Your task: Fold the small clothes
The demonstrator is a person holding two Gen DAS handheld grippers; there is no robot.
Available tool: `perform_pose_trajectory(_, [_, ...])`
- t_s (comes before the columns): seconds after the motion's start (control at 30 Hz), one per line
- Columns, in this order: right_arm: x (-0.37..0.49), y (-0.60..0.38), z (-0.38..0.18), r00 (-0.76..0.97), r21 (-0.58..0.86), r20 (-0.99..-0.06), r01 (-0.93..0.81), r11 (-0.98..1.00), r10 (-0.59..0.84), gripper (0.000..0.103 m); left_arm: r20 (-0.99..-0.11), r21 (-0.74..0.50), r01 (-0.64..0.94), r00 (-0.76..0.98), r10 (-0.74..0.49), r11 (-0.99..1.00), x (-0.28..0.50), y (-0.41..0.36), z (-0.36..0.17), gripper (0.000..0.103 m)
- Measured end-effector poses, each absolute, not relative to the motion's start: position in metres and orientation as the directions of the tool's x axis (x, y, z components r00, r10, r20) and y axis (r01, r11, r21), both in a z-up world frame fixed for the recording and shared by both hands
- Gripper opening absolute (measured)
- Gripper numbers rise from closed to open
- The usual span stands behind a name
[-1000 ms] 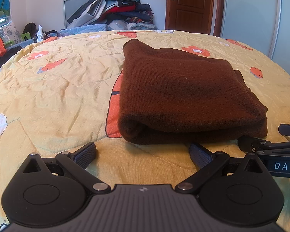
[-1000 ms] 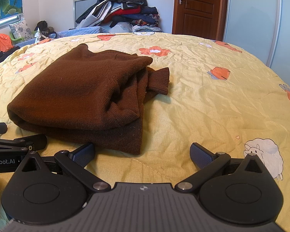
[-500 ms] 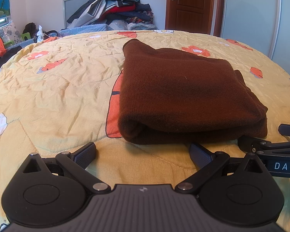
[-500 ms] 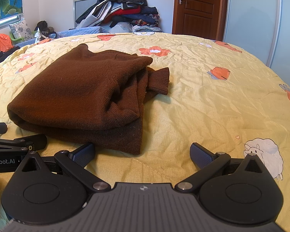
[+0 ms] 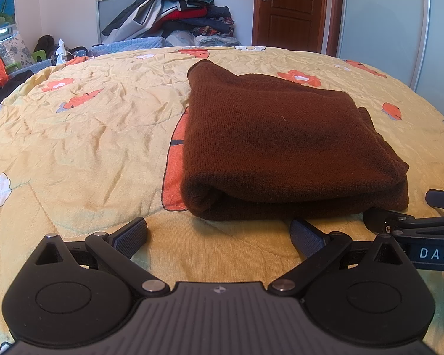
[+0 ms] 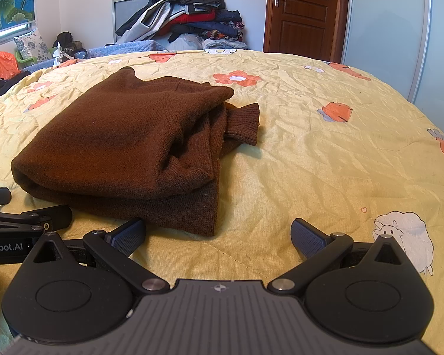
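A brown knitted sweater [image 5: 275, 145] lies folded into a thick rectangle on the yellow flowered bedspread [image 5: 88, 136]. In the right wrist view the sweater [image 6: 127, 145] sits left of centre, with a ribbed cuff [image 6: 242, 122] poking out of its right side. My left gripper [image 5: 219, 233] is open just in front of the sweater's near fold, holding nothing. My right gripper [image 6: 217, 235] is open too, near the sweater's front right corner, with only bedspread between its fingers. Each gripper shows at the edge of the other's view.
A pile of mixed clothes [image 5: 177, 11] is heaped behind the bed's far edge. A brown wooden door [image 5: 290, 9] and a sliding wardrobe panel [image 5: 384, 14] stand at the back right. An orange bag [image 6: 0, 65] and clutter lie at far left.
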State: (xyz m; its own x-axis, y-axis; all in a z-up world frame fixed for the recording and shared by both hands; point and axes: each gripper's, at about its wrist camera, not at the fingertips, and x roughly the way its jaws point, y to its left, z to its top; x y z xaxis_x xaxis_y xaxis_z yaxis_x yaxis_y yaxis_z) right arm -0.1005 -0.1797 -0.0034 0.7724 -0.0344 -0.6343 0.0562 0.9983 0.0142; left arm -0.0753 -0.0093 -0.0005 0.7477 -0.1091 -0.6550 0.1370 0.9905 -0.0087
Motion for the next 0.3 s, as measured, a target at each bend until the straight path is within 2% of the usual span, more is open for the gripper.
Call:
perform_pose_trajectory(0.23, [-0.101,-0.187,0.002,0.761,0.038,-0.649,0.030,0.999,0.002,0.103,-0.647,-0.013,0.094,0.758,-0.080,0.995,-0.079,0.011,0.011,0.103])
perform_pose_trajectory(0.3, [-0.103,-0.207,0.014,0.772,0.067,-0.635,0.047,0.997,0.006,0.103,-0.619,0.006,0.080,0.783,-0.059,0.997,-0.077,0.034,0.022,0.103])
